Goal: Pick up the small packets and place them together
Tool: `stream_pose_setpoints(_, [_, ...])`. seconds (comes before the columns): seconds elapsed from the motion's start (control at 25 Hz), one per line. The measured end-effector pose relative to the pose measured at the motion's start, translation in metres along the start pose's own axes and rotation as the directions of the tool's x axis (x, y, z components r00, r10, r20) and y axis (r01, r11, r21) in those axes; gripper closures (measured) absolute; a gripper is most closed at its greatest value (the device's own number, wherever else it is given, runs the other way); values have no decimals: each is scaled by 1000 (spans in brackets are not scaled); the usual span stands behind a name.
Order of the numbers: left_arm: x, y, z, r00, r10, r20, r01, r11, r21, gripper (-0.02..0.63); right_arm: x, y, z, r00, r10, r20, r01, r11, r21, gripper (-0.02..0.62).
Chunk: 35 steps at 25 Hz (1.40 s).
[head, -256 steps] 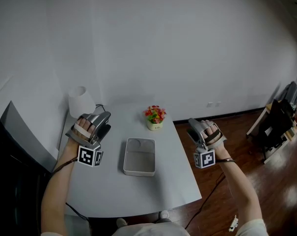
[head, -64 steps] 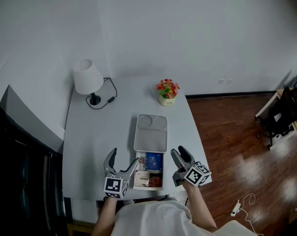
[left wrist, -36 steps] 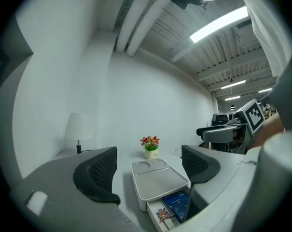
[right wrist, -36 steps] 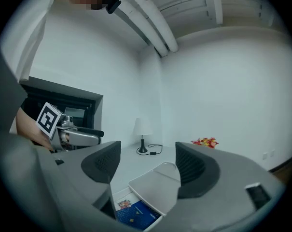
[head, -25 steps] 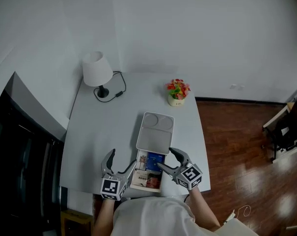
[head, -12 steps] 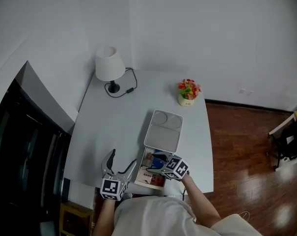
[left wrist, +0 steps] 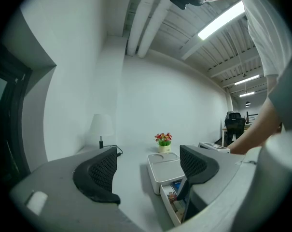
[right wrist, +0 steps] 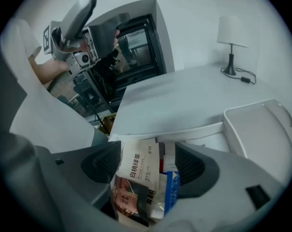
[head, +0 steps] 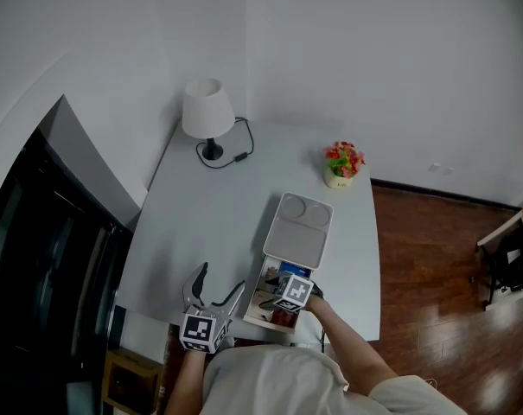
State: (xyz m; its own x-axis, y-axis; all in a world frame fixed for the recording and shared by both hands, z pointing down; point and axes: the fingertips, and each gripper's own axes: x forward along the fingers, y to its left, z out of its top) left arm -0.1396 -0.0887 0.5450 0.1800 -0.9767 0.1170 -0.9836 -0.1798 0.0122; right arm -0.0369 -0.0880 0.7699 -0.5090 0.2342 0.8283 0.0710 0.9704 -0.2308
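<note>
Small packets: flat white-brown and blue sachets, in open drawer of white plastic box.
Handling: likely light, limp, slippery; pinch across flat faces.
Right gripper: spread, straddling packets, not visibly pressing.
Left gripper: apart, just narrowed, empty.

Table under me. Far left corner: the lamp, its cable trailing to the right of the base. Far right: the flower pot. Nearer me, on the right half, sits the box, with its drawer pulled out toward me at the near edge. Packets lie in the drawer, overlapping. My right gripper is over the drawer, a jaw on either side of the packets. My left gripper is just left of the drawer at the table's near edge. Its jaws have just eased inward, with nothing between them.
</note>
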Motion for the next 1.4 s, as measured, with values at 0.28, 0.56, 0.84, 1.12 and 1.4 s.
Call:
stream_pose_setpoints(0.28, [-7, 9, 2, 1000, 24, 12, -24, 1000, -6, 207, 22, 0, -11, 993, 35, -115, -35, 999, 6, 276])
stream_pose_setpoints(0.56, [-10, 15, 6, 999, 36, 25, -36, 999, -11, 207, 16, 1, -14, 984, -30, -175, 6, 990, -140, 538])
stream_pose_setpoints(0.84, [-3, 12, 6, 999, 13, 29, -12, 1000, -8, 207, -19, 14, 8, 995, -39, -88, 26, 989, -142, 591])
stream_pose_setpoints(1.12, [9, 8, 12, 999, -14, 36, 14, 1000, 5, 207, -71, 7, 29, 994, -110, -25, 104, 977, -187, 591])
stream_pose_setpoints(1.4, [18, 1, 15, 998, -46, 38, 46, 999, 3, 207, -135, -12, 56, 974, -172, 148, 190, 975, -112, 591])
